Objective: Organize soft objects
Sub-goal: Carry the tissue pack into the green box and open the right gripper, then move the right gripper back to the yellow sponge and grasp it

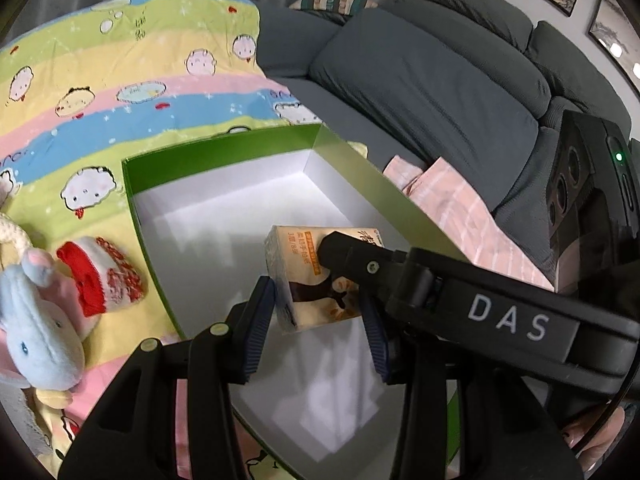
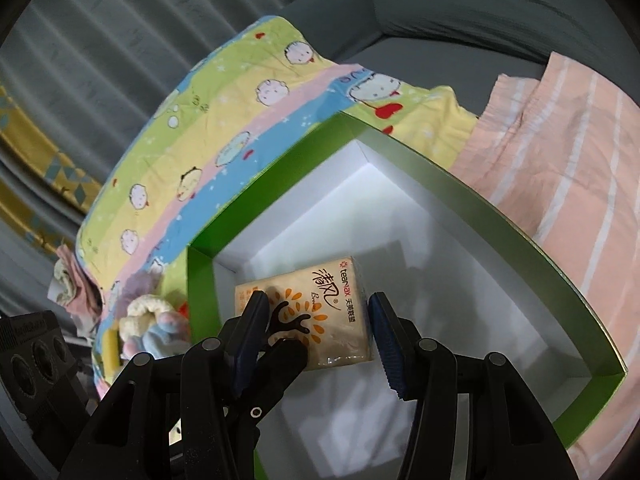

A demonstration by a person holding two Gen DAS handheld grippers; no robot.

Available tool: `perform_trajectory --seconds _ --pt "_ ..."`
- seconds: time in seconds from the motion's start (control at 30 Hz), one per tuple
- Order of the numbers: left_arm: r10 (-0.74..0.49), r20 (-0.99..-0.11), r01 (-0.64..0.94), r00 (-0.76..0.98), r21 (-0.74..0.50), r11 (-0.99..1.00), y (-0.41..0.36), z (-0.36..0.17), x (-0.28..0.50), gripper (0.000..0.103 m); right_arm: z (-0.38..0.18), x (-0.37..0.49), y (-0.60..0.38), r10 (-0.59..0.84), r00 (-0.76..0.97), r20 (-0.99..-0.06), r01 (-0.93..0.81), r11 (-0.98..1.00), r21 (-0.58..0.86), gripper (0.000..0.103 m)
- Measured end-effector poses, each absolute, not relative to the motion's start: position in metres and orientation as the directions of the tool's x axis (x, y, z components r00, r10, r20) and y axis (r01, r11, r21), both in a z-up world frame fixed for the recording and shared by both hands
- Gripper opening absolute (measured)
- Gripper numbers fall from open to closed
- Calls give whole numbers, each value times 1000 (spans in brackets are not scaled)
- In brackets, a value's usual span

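Observation:
A cream tissue pack (image 1: 310, 276) with orange print hangs inside an open green box (image 1: 224, 152) with a white inside. My left gripper (image 1: 316, 300) is shut on the pack, its blue pads pressing the two sides. A finger (image 1: 340, 252) of my right gripper lies on the pack's upper face. In the right wrist view my right gripper (image 2: 318, 298) is shut on the same tissue pack (image 2: 328, 320), above the green box (image 2: 480, 208). A black left finger (image 2: 284, 356) crosses the pack's near face.
The box rests on a striped cartoon blanket (image 1: 120, 80). Left of the box lie a red and white sock (image 1: 106, 276) and a blue plush animal (image 1: 36, 332). A pink striped cloth (image 1: 460, 208) lies to the right, with a grey sofa (image 1: 420, 80) behind.

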State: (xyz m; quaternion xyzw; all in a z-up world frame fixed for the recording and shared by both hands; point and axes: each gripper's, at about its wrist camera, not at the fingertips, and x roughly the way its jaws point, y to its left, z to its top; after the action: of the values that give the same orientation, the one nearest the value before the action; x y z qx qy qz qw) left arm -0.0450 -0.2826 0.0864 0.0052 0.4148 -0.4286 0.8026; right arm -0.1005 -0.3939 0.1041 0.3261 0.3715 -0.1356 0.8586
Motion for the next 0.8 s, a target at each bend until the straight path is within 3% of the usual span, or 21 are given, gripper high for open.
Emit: perform_trajectory --seconds 0.2,0.33,0.57,0.63,0.8 --pt "-676 -683 690 278 -348 635 -286 85 -47 51 109 -103 -392 -31 691 -722 494 749 441 57" --pt "-686 -658 682 310 -348 643 -272 96 -51 64 117 -103 -382 -83 700 -709 490 778 393 74" --pt "-678 -621 649 395 -334 684 -228 116 -58 84 134 -101 -356 -73 739 -670 429 817 385 82" --pt "-675 -605 631 422 -338 698 -209 122 -59 87 139 -100 -345 -63 753 -655 401 833 380 89" --pt "-610 -598 536 520 -328 778 -150 131 -59 88 146 -93 -314 9 779 -627 300 873 385 90"
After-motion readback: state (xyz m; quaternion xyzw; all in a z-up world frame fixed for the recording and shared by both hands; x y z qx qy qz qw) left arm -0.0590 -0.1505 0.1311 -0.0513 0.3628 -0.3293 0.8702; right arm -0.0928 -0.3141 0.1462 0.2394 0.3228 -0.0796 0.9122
